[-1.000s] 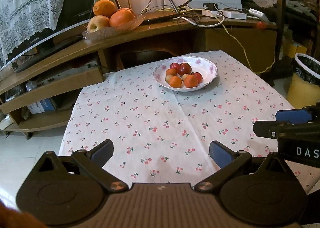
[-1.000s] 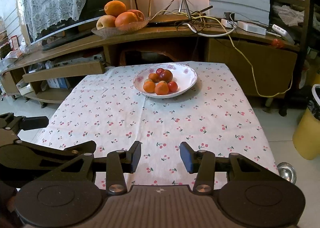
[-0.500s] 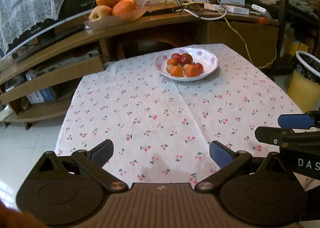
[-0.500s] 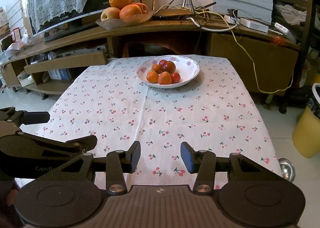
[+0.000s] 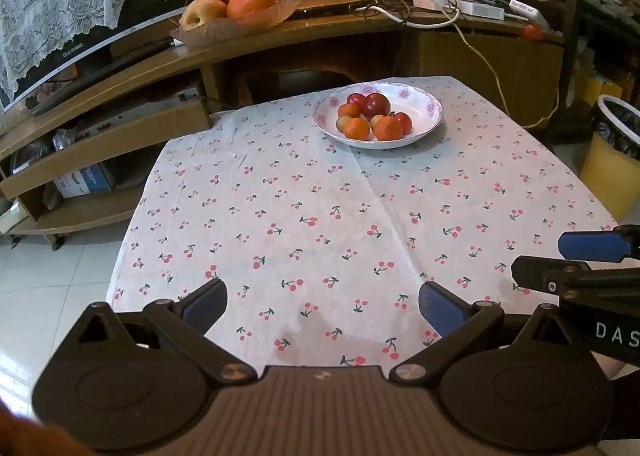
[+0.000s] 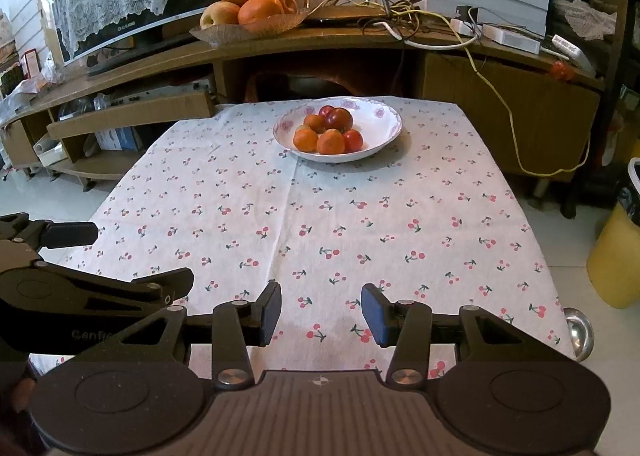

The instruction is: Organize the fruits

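Both tongs are hovering over the near edge of the desk (image 5: 320, 216), which is wearing a white cloth printed with cherries. The left tongs (image 5: 322, 304) are standing wide, with nothing between the blue pads but bare cloth. The right tongs (image 6: 320, 314) are standing narrower, also gaping on nothing, the pads apart over the cloth. Each pair is showing in the other's view: the right tongs are poking in at the right edge of the left wrist view, and the left tongs are reaching in at the left edge of the right wrist view, so the two are sitting side by side, near each other and apart. The fruits (image 5: 374, 116) are lying well away from both, heaped in a white bowl (image 5: 428, 112) with pink flowers on its rim, at the far end of the desk. The heap is mixing small orange ones, a few red ones and a dark red one at the back. Behind the desk a wooden shelf unit (image 6: 360, 44) is carrying a second dish (image 6: 224, 32) of bigger oranges and an apple, beside a tangle of cables (image 6: 400, 16). A yellow bin (image 5: 608, 168) is standing on the floor to the right.
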Tool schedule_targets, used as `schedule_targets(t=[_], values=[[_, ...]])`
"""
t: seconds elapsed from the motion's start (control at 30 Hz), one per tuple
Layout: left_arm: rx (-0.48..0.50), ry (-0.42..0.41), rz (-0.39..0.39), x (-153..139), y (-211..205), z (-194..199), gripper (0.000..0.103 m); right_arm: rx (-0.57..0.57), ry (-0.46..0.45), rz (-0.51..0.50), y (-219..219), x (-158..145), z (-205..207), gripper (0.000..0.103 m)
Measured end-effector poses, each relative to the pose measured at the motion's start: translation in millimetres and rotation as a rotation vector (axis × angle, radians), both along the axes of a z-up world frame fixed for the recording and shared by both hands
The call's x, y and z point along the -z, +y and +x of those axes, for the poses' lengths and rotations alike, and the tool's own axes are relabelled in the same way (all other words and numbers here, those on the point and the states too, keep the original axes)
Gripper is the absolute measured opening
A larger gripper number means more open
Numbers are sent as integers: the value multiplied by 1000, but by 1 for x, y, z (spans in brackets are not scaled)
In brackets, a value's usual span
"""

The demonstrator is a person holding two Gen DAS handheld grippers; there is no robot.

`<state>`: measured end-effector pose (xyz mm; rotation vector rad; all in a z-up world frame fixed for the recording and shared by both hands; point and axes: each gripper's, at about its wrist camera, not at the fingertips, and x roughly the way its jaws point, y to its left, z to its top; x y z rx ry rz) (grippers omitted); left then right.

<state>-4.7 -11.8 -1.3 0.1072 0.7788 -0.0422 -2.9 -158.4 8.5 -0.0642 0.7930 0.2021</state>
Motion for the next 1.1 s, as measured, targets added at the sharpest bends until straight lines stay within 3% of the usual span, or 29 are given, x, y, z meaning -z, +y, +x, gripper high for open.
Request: schedule_targets(t=[1.1], values=[[-6,-4,-10,3,2,0,103,10,17,9,-2,4,2,51]])
